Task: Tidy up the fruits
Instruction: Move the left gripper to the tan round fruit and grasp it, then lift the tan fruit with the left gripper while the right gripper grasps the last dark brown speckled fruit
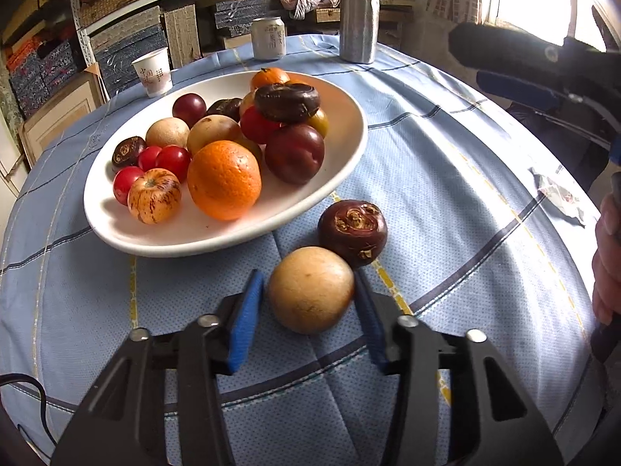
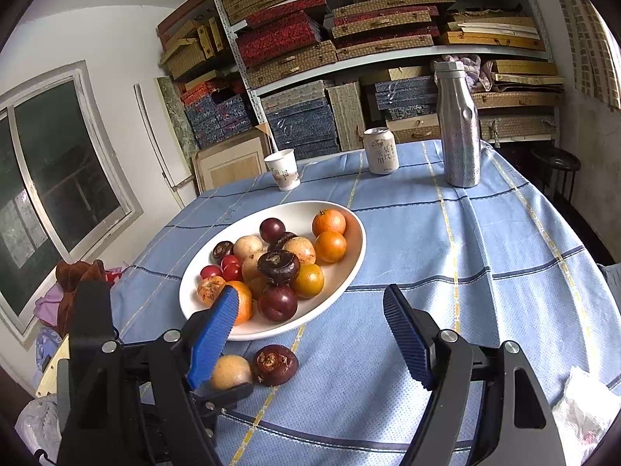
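A white oval plate [image 1: 349, 143] [image 2: 349, 272] holds several fruits: oranges, plums, cherry tomatoes, tan round fruits and dark water chestnuts. On the blue cloth in front of it lie a tan round fruit [image 1: 310, 289] [image 2: 231, 371] and a dark water chestnut [image 1: 352, 231] [image 2: 276, 364], touching each other. My left gripper [image 1: 308, 283] is open with its blue pads either side of the tan fruit; a small gap shows at the left pad. My right gripper [image 2: 310, 306] is open and empty, held above the table near the plate's front edge.
At the table's far side stand a paper cup [image 1: 152, 72] [image 2: 283, 169], a drink can [image 1: 268, 37] [image 2: 381, 150] and a metal bottle [image 1: 359, 13] [image 2: 458, 124]. A crumpled wrapper [image 1: 559, 196] [image 2: 586, 415] lies at the right edge. Shelves of boxes stand behind.
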The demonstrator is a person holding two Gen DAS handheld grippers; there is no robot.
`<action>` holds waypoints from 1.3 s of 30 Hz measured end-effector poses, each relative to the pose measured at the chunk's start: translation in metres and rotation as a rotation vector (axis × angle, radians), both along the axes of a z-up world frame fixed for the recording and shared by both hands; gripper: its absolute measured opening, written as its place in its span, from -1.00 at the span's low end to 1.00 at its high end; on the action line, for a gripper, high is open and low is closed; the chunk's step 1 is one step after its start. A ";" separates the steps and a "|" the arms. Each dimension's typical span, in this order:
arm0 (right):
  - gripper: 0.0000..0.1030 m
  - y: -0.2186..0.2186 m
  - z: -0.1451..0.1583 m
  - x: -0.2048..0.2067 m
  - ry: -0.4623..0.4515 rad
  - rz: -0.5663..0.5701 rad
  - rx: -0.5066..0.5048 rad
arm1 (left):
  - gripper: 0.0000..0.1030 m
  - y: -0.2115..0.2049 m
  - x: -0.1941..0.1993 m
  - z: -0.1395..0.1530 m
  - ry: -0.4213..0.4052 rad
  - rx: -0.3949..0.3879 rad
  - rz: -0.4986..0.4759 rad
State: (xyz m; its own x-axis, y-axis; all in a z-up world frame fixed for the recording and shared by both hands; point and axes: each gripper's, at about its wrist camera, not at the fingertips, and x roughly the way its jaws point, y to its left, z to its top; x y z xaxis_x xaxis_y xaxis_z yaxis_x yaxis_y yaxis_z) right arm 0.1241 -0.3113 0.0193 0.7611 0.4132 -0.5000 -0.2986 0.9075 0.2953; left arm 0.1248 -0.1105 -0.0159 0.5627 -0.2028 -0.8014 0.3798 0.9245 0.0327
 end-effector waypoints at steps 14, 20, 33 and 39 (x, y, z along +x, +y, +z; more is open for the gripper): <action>0.51 0.057 -0.036 0.002 0.115 0.159 -0.201 | -0.17 0.061 -0.009 0.015 -0.052 0.017 0.180; 0.49 0.085 -0.048 0.001 0.117 0.192 -0.315 | -0.17 0.071 -0.008 0.019 -0.058 0.000 0.208; -0.16 0.090 -0.062 0.020 0.194 0.202 -0.327 | -0.17 0.067 -0.008 0.018 -0.053 -0.002 0.199; -0.16 0.086 -0.059 0.016 0.181 0.200 -0.299 | -0.17 0.067 -0.011 0.021 -0.073 0.006 0.207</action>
